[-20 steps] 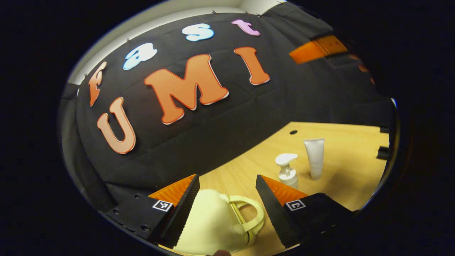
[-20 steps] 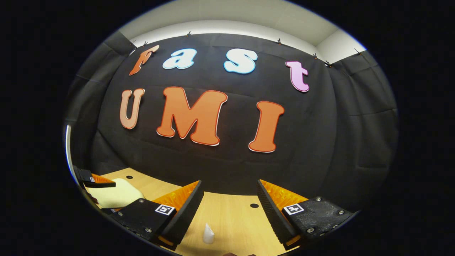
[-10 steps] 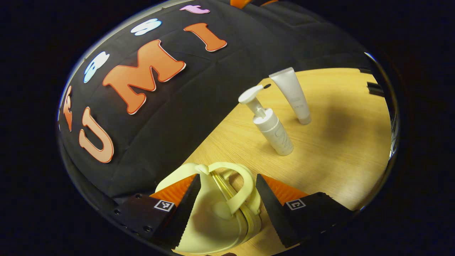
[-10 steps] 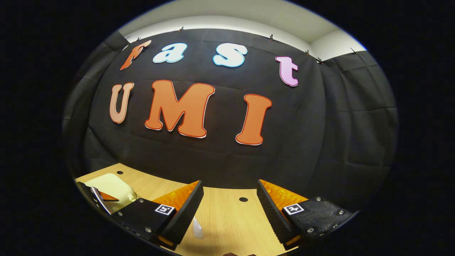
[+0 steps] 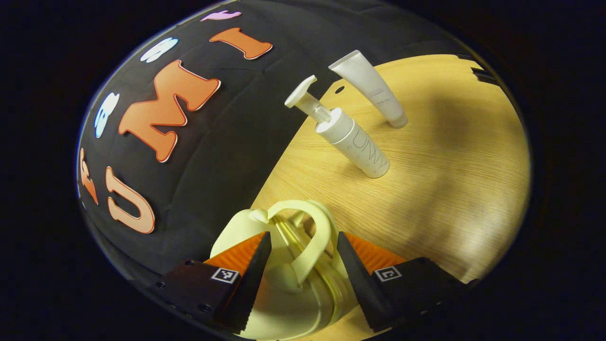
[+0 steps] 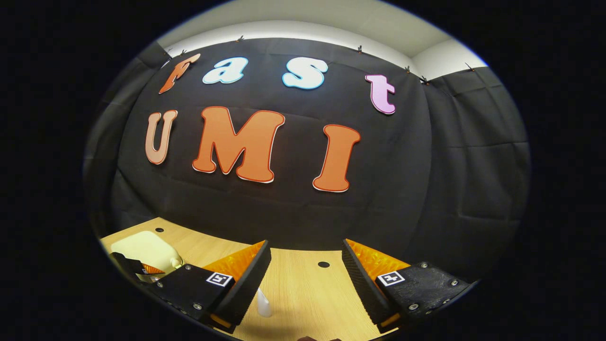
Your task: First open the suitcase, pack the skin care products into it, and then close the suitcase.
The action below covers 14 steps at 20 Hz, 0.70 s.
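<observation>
Left gripper view puts the light wooden worktop (image 5: pixel 440 189) under everything, and on its near edge the small pale-yellow hard-shell suitcase (image 5: pixel 279 303) lies shut, its looped yellow handle (image 5: pixel 312 237) rising between the fingers of the left tongs (image 5: pixel 299 265). Those tongs are spread, with one finger on each side of the handle and gaps still visible, so nothing is gripped yet. By my reading, the opening step is in hand: the next move calls for pinching the handle or the seam beside it and lifting the lid. Farther across the worktop a white pump bottle (image 5: pixel 352 142) and, just behind it, a white squeeze tube (image 5: pixel 374 90) stand apart from the suitcase, waiting to be packed; neither blocks the lid. Right gripper view has the right tongs (image 6: pixel 305 279) spread and empty above the worktop, with the suitcase well off to their left.
</observation>
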Motion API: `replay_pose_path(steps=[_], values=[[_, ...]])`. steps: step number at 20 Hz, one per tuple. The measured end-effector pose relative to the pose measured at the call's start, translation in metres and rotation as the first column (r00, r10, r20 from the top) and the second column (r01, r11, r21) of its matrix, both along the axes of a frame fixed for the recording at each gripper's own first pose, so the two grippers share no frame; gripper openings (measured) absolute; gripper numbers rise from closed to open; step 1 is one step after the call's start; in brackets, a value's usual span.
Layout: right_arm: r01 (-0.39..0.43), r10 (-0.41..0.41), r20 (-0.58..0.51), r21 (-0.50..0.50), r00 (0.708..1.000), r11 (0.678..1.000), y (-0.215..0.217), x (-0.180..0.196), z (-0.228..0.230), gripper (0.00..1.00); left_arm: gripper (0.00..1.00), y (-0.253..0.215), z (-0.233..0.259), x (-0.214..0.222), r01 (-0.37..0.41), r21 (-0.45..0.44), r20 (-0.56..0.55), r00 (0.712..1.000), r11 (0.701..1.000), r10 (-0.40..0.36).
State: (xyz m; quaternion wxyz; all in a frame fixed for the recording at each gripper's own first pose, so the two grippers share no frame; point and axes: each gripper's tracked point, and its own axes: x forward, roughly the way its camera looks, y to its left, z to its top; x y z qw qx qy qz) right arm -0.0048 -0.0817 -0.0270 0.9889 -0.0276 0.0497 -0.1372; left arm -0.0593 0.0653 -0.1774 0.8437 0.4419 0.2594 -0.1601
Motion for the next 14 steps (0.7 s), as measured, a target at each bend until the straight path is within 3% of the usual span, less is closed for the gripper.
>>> replay_pose_path(steps=[2, 3, 4, 5, 7, 10, 12, 13, 14], values=[[-0.006, 0.006, -0.003, 0.002, 1.000, 1.000, 0.002, -0.001, -0.002, 0.96, 0.80, 0.001, 0.001, 0.003, -0.008, 0.021, 0.007, 1.000, 1.000, 0.007], [-0.011, 0.011, -0.004, 0.005, 1.000, 1.000, 0.004, -0.001, -0.003, 0.96, 0.86, 0.000, 0.000, 0.005, -0.007, 0.026, 0.017, 1.000, 1.000, 0.006], [-0.017, 0.017, -0.004, 0.007, 1.000, 1.000, 0.006, 0.000, -0.003, 0.96, 0.79, 0.003, -0.004, 0.007, -0.014, 0.035, 0.013, 1.000, 0.999, 0.014], [-0.019, 0.019, -0.004, 0.005, 1.000, 1.000, 0.007, 0.000, -0.004, 0.96, 0.63, 0.002, -0.005, 0.008, -0.007, 0.047, 0.010, 1.000, 0.999, 0.007], [-0.025, 0.025, -0.004, 0.007, 1.000, 1.000, 0.009, 0.000, -0.003, 0.96, 0.57, -0.002, -0.002, 0.008, 0.011, 0.057, 0.018, 1.000, 0.998, -0.012], [-0.030, 0.030, 0.001, 0.005, 1.000, 1.000, 0.011, 0.000, -0.003, 0.95, 0.21, -0.002, 0.000, 0.006, -0.002, 0.040, 0.030, 1.000, 0.999, 0.001], [-0.031, 0.031, -0.004, 0.008, 0.999, 0.999, 0.012, 0.000, -0.005, 0.95, 0.18, -0.005, 0.018, -0.003, -0.034, -0.009, 0.057, 0.998, 0.999, 0.035], [-0.033, 0.033, -0.005, 0.011, 0.999, 0.999, 0.012, 0.001, -0.005, 0.95, 0.12, -0.004, 0.009, 0.027, -0.042, -0.020, 0.089, 0.995, 0.999, 0.043], [-0.033, 0.033, -0.002, 0.014, 0.999, 0.999, 0.013, 0.002, -0.005, 0.96, 0.08, 0.002, 0.023, 0.021, -0.053, -0.034, 0.103, 0.993, 0.998, 0.056]])
